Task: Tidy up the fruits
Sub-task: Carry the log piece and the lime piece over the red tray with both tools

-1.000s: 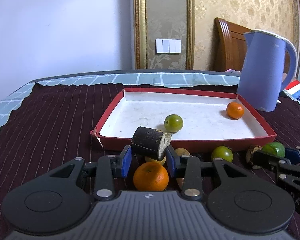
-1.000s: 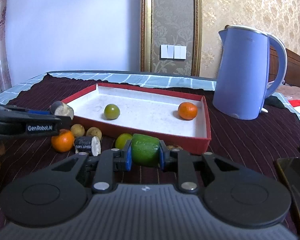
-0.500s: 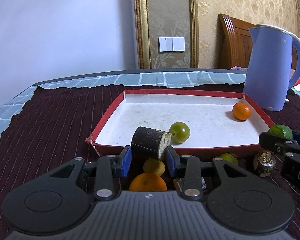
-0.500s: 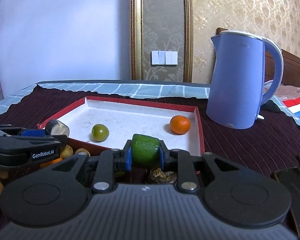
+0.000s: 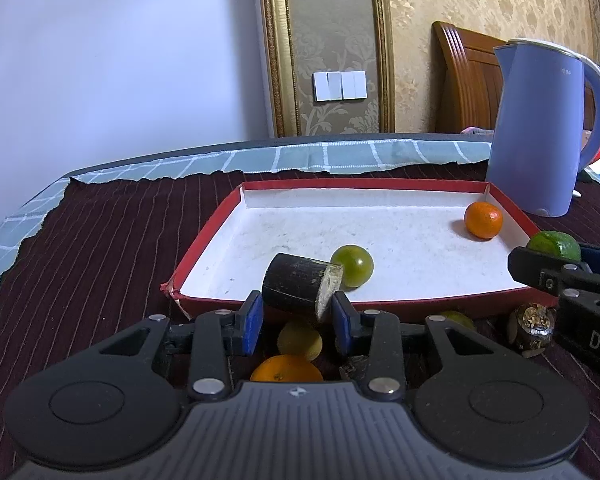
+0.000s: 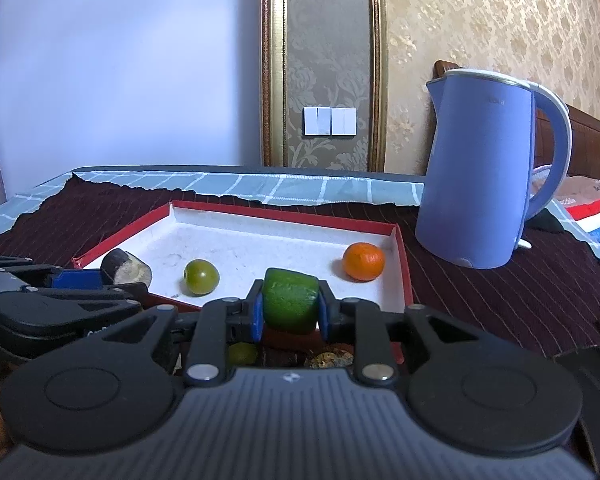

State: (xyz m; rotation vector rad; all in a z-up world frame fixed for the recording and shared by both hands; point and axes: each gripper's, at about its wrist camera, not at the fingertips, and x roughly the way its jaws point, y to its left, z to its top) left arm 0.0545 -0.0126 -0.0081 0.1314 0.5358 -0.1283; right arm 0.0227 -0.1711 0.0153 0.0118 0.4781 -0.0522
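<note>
My left gripper (image 5: 298,314) is shut on a dark sugarcane piece (image 5: 300,285) with a pale cut end, held just over the near rim of the red tray (image 5: 204,244). My right gripper (image 6: 290,314) is shut on a green lime (image 6: 290,300) above the same near rim. In the right wrist view the left gripper (image 6: 100,280) and its sugarcane piece (image 6: 126,268) show at the left. Inside the tray lie a green round fruit (image 5: 353,266) and an orange (image 5: 483,220). The lime (image 5: 553,243) shows at the right of the left wrist view.
A blue kettle (image 5: 548,128) stands behind the tray's right end. On the dark striped cloth in front of the tray lie a yellow fruit (image 5: 300,340), an orange (image 5: 286,368), a brown rough fruit (image 5: 530,328) and another green fruit (image 5: 456,318).
Both grippers have moved forward toward the tray with their fruits still held; the loose fruits on the cloth have slid lower and partly under the grippers in both views.
</note>
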